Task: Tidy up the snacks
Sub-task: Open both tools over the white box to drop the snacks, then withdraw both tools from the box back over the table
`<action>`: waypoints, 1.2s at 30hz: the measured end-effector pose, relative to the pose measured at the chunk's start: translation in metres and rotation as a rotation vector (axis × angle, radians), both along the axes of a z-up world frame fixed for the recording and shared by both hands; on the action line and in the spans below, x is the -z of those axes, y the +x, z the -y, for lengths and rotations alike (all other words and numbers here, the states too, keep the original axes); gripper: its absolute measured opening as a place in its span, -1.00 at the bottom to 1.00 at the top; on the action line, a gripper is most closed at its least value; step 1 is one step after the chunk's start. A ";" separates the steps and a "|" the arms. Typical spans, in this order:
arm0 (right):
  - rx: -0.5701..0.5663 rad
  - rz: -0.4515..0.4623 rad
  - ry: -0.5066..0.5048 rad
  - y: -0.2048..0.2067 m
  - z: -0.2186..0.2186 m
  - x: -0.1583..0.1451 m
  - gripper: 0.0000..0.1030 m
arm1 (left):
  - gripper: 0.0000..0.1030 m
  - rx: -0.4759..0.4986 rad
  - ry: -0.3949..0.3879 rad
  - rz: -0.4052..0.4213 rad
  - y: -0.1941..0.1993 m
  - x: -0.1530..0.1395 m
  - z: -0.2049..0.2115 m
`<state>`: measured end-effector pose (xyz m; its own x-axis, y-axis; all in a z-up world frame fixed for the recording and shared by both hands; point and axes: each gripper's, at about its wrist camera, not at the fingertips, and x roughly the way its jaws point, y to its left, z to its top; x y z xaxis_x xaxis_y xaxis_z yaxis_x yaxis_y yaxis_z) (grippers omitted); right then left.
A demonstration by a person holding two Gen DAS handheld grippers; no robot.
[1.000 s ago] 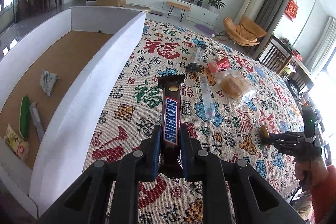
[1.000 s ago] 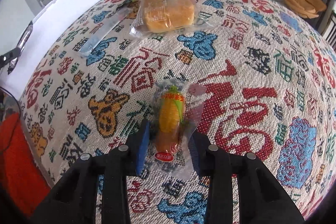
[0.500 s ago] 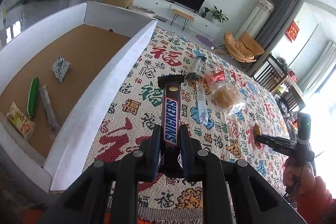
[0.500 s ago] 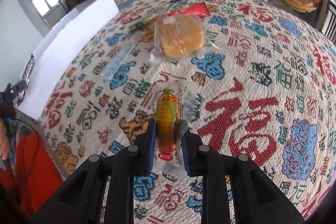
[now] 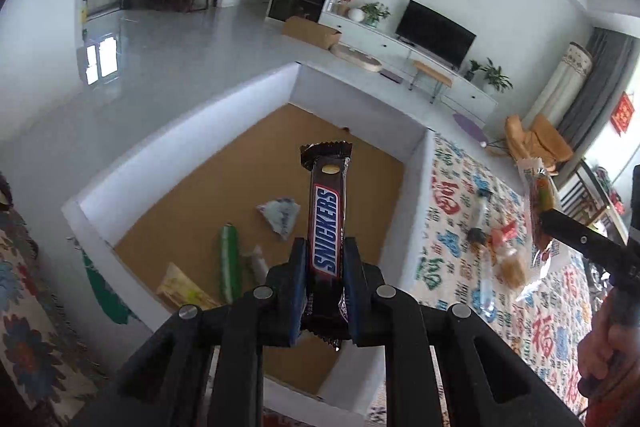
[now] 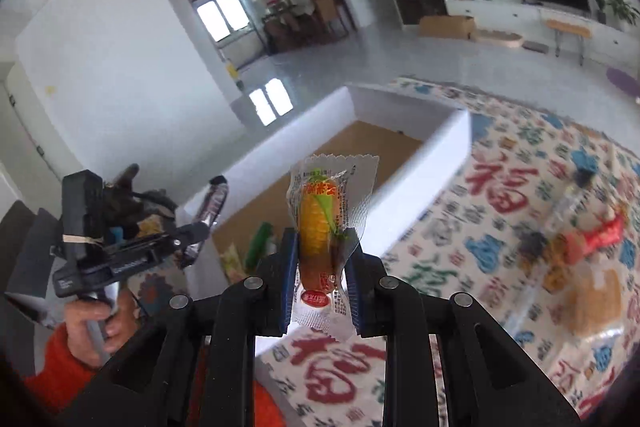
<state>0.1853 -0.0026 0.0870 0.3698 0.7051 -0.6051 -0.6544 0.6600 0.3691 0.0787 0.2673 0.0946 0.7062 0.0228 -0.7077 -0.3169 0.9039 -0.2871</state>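
Box [image 5: 352, 131] w/ cork floor, green pack [image 5: 230, 263], foil pouch [image 5: 280, 217] inside, patterned cloth [image 5: 560, 315] beside.

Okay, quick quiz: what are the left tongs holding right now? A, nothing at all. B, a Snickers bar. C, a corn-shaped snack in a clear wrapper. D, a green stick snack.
B: the left tongs are clamped on the Snickers bar, held above the white box.
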 end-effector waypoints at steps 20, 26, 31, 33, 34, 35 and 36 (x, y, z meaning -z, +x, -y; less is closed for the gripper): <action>0.139 0.112 -0.244 -0.027 0.060 0.064 0.30 | 0.80 0.062 -0.046 0.056 -0.029 0.032 0.051; 0.418 0.133 -0.394 -0.066 0.200 0.103 0.30 | 0.94 0.338 -0.033 0.064 -0.012 0.032 0.172; 0.638 0.024 -0.441 -0.080 0.298 0.126 0.30 | 0.94 0.383 0.012 -0.046 0.025 0.070 0.247; 0.696 0.000 -0.445 -0.080 0.321 0.132 0.30 | 0.94 0.371 0.036 -0.082 0.034 0.086 0.265; 0.715 -0.014 -0.444 -0.080 0.329 0.134 0.30 | 0.94 0.366 0.058 -0.096 0.038 0.094 0.273; 0.728 -0.029 -0.438 -0.079 0.335 0.138 0.30 | 0.94 0.362 0.083 -0.106 0.041 0.102 0.276; 0.735 -0.043 -0.430 -0.078 0.338 0.141 0.30 | 0.94 0.357 0.110 -0.116 0.043 0.110 0.280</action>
